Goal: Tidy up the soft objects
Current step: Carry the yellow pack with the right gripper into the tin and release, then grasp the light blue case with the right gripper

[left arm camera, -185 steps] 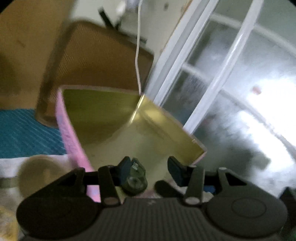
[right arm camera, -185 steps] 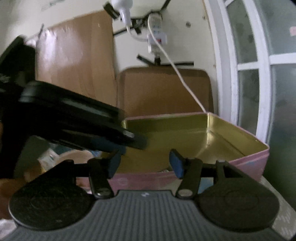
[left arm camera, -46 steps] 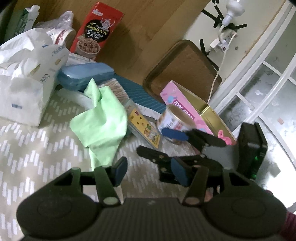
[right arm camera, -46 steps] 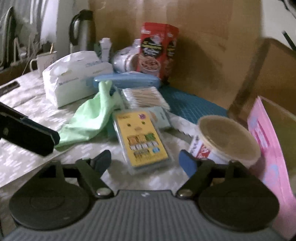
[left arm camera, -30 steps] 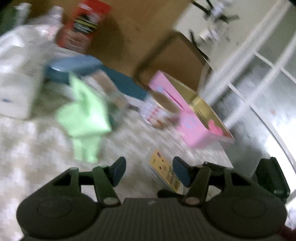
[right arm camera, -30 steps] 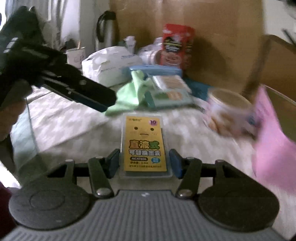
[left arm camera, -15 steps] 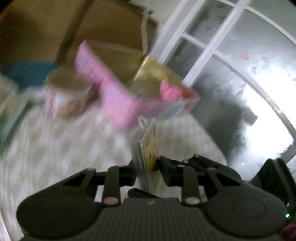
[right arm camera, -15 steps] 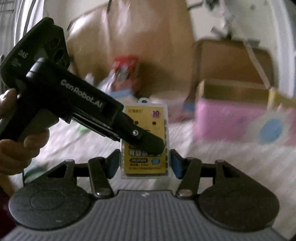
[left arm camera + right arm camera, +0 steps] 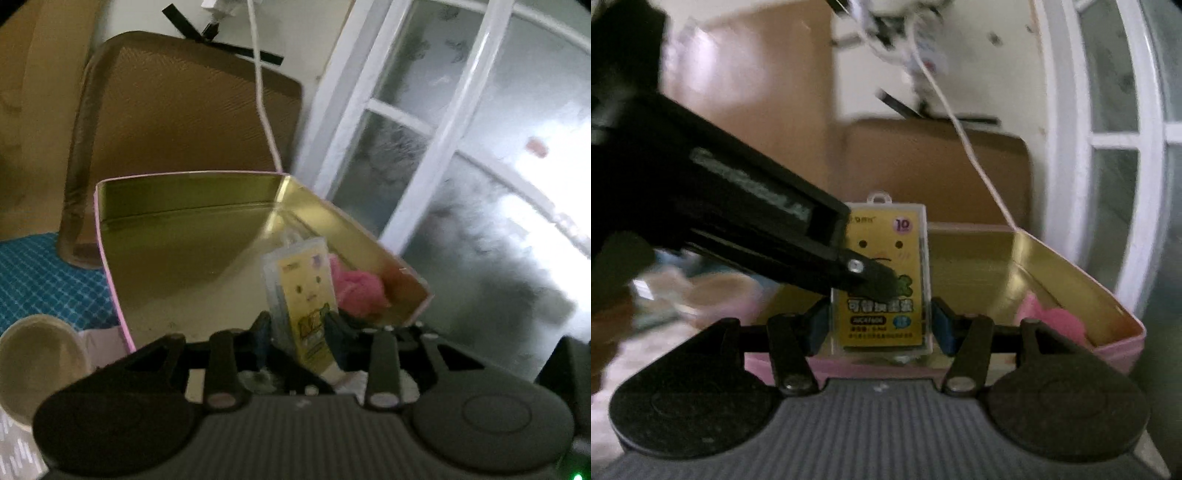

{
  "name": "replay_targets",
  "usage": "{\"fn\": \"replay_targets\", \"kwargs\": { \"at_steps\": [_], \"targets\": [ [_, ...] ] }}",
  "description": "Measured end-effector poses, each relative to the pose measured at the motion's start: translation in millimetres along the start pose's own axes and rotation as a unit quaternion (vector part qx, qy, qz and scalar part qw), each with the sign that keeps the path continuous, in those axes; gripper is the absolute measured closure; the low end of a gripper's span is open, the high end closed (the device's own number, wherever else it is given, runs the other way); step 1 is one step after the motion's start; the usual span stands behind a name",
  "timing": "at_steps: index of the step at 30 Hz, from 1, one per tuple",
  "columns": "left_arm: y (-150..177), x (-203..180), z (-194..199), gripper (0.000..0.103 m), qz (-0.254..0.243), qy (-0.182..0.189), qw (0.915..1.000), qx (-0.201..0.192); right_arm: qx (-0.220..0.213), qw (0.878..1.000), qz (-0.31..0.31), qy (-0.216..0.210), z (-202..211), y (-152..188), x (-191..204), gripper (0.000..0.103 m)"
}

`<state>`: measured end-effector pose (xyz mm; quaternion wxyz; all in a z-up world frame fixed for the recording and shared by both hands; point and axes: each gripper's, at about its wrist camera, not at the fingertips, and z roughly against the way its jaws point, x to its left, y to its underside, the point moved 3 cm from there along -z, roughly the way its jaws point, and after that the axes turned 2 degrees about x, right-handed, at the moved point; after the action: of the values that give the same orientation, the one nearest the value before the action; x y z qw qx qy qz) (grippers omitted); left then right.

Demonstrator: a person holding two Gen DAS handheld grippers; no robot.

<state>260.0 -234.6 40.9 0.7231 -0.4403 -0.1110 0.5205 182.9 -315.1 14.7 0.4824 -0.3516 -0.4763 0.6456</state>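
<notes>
Up front, the right claw [image 9: 879,325] grips a yellow card pack [image 9: 882,277] by its side edges, held upright. The left claw [image 9: 295,328], crossing in from the left, pinches the same pack's faces, its jaws just easing apart. Directly beyond both stands a pink tin [image 9: 1123,332], gold inside, with a pink soft thing [image 9: 354,288] in its near right corner. A brown tray [image 9: 177,110] leans behind it, a white cable [image 9: 264,110] hanging across. Left of the left claw sits a tub [image 9: 37,350] on the counter [image 9: 14,454].

Brown tray [image 9: 177,122], white cable [image 9: 263,99], window [image 9: 461,155].
</notes>
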Motion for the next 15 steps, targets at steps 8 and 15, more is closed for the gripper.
{"fn": "replay_targets", "kwargs": {
  "at_steps": [8, 15],
  "targets": [
    [20, 10, 64, 0.065, -0.018, 0.004, 0.9981, -0.059, -0.008, 0.997, -0.050, 0.061, 4, 11, -17, 0.028],
    [85, 94, 166, 0.062, 0.034, -0.069, 0.9918, -0.102, -0.051, 0.998, -0.043, -0.005, 29, -6, 31, 0.053]
  ]
}}
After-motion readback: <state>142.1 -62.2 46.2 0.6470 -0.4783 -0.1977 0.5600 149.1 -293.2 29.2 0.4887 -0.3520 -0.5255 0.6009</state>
